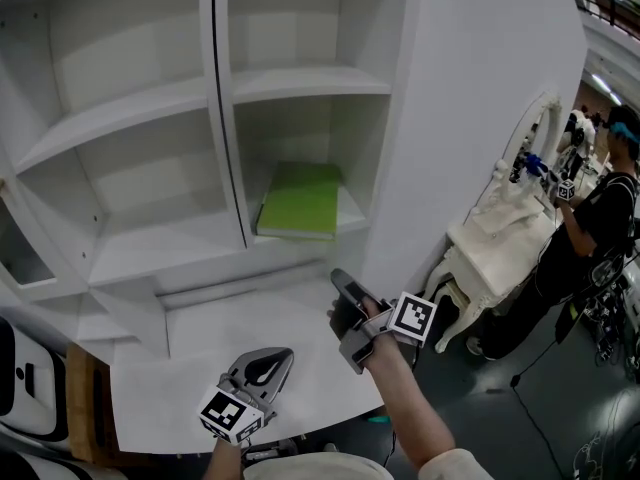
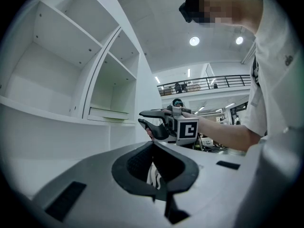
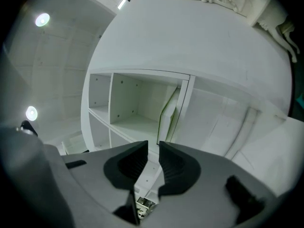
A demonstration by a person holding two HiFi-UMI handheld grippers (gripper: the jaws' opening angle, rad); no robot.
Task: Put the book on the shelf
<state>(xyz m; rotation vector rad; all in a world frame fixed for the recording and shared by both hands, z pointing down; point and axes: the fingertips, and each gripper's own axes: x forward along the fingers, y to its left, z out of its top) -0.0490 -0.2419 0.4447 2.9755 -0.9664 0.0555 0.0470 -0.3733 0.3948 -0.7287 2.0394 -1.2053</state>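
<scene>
So which way does the book (image 1: 300, 200) lie from the grippers? Trying to work out what the next move hangs on.

Reply: It's up and ahead of both of them, lying flat on the floor of the lower right compartment of the white shelf (image 1: 300, 83), green cover up, close to the divider on its left. The right gripper (image 1: 345, 286) is clearly the nearer one. It sits just in front of and below that opening, pointing roughly at it, and its own view catches the book's green edge (image 3: 167, 112) dead ahead. The left gripper (image 1: 284, 354) hangs further back, over the bench (image 1: 160, 398).

And the long axis? Are the grippers holding anything?

Reply: The long side probably runs front to back into the compartment, but the steep head view squashes it, so don't quote that. The right gripper's jaws stand a narrow slit apart with nothing in the gap, only shelf visible through it. The left gripper's jaws meet at the tips, also empty. Going by that, the book already counts as placed. Any nudge would be a short push straight in from the right side.

Any labels?

Reply: No title or brand readable on the cover. The only print is the black-and-white square pattern on each marker cube (image 1: 412, 315), no words.
</scene>
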